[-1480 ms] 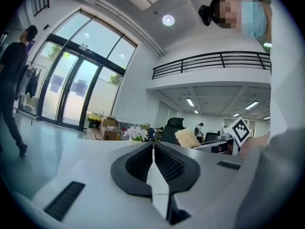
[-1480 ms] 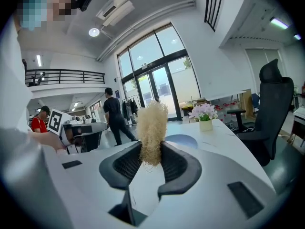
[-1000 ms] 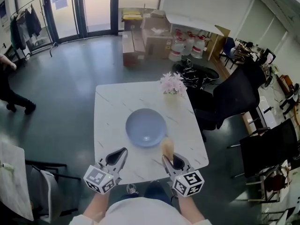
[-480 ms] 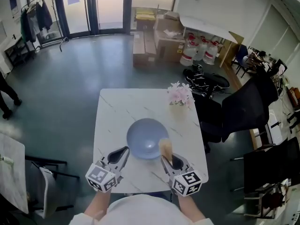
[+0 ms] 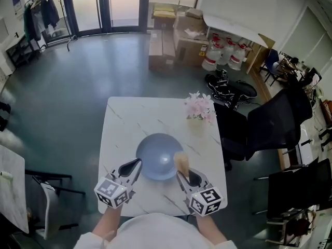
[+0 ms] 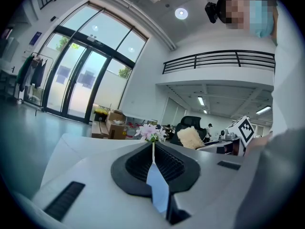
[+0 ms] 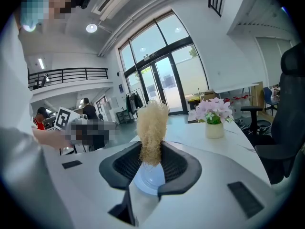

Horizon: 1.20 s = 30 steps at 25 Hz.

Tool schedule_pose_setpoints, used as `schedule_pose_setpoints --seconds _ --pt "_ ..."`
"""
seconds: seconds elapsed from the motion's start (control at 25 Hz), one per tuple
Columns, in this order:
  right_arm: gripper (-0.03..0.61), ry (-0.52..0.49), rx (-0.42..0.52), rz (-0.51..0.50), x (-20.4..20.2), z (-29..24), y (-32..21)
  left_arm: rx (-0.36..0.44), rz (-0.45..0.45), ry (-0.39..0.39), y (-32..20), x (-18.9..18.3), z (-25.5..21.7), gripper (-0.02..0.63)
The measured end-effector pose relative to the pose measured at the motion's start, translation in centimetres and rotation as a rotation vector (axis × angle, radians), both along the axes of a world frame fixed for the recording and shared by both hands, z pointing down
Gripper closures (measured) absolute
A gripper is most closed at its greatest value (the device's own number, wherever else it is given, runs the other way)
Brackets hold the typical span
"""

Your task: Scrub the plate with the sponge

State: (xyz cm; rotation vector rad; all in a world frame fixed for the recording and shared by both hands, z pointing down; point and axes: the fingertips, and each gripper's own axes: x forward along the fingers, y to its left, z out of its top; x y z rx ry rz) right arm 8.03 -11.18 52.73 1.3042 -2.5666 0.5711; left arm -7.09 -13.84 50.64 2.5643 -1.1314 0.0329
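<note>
A blue-grey plate point(image 5: 160, 163) lies on the white marble table point(image 5: 124, 123), toward its near side. My right gripper point(image 5: 180, 173) is shut on a tan fibrous sponge point(image 5: 182, 162) that stands up from its jaws over the plate's right rim. In the right gripper view the sponge point(image 7: 152, 132) rises between the pads, with the plate point(image 7: 148, 177) showing below it. My left gripper point(image 5: 136, 165) hangs at the plate's near-left edge, shut with nothing in it. The left gripper view has its jaws point(image 6: 153, 154) pressed together, and a strip of the plate point(image 6: 157, 189) below them.
A small vase of pink flowers point(image 5: 198, 108) stands near the table's far right corner. A black office chair point(image 5: 270, 121) is close to the table's right side. Cardboard boxes point(image 5: 179, 35) and jugs sit on the floor beyond. A folding chair point(image 5: 49, 196) stands at the left.
Both grippers have moved forward over the table toward the plate. The sponge now overlaps the plate's right rim, and the left gripper's tips reach the plate's near-left edge.
</note>
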Motion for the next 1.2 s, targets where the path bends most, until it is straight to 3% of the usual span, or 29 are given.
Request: schedule_pose_setpoints --seconds 0.56,0.92,1.08,1.16,1.2 --pt "0.46 -0.021 -0.036 -0.025 -0.1 1.5 -2.8 -0.115 -0.06 -0.002 -2.8 -0.5 3.4 0.574" --pt "0.46 -0.021 -0.067 -0.035 0.0 2.8 -3.7 -0.297 -0.167 0.007 -5.2 -2.1 9.2 0.572" --pt "0.46 -0.018 -0.08 -0.035 0.0 3.3 -3.9 -0.372 -0.165 0.01 -5.7 -2.1 11.5 0.567" --pt "0.46 -0.017 -0.083 -0.036 0.1 3.4 -4.0 -0.422 -0.151 0.015 -5.8 -1.8 12.6 0.437" --pt "0.46 -0.016 -0.084 -0.036 0.1 3.4 -4.0 -0.445 -0.144 0.016 -5.8 -1.6 13.1 0.416"
